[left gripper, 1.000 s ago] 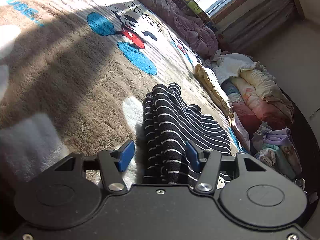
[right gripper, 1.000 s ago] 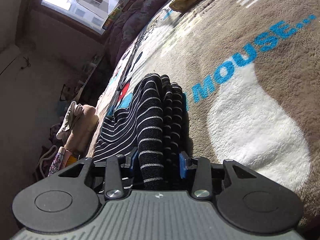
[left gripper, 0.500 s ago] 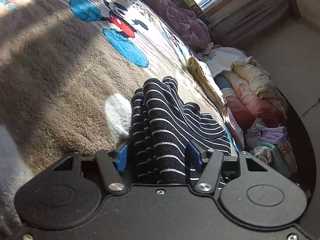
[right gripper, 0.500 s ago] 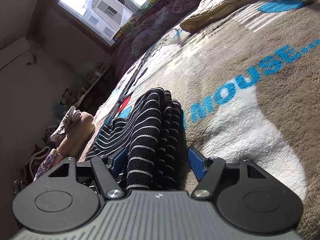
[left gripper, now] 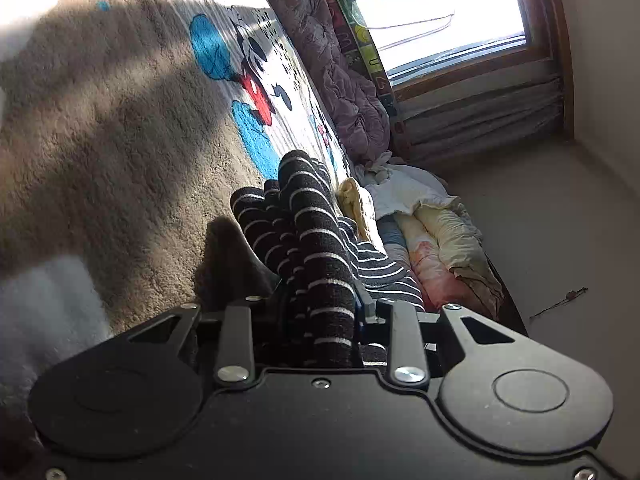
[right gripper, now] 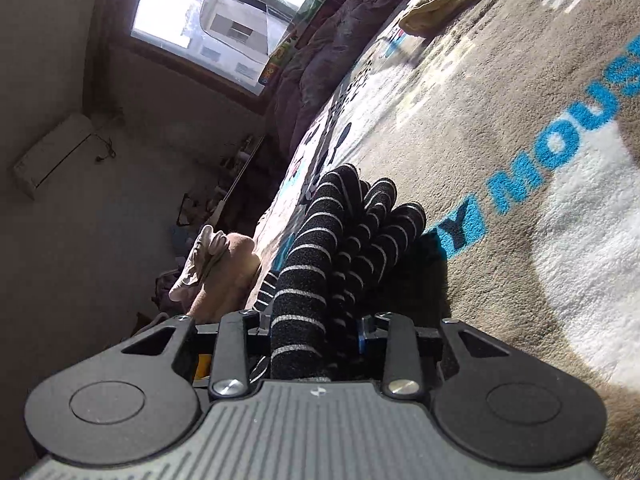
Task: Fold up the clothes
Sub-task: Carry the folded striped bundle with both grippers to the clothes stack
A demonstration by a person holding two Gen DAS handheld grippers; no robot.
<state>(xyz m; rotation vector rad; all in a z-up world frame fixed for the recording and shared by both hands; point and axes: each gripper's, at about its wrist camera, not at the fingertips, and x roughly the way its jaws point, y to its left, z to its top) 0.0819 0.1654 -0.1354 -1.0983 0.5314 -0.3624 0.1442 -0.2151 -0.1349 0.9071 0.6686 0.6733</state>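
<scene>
The striped garment [left gripper: 316, 248] is bunched on the fleece blanket [left gripper: 120, 152]; its long axis runs straight ahead from both grippers; the left gripper [left gripper: 320, 308] and right gripper [right gripper: 316, 332] are closing, clamped on opposite ends, equally near.

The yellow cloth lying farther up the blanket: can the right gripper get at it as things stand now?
Probably not yet. The right gripper is closing on the striped garment bunched between its fingers, so it is occupied; the yellow cloth lies well beyond.
</scene>
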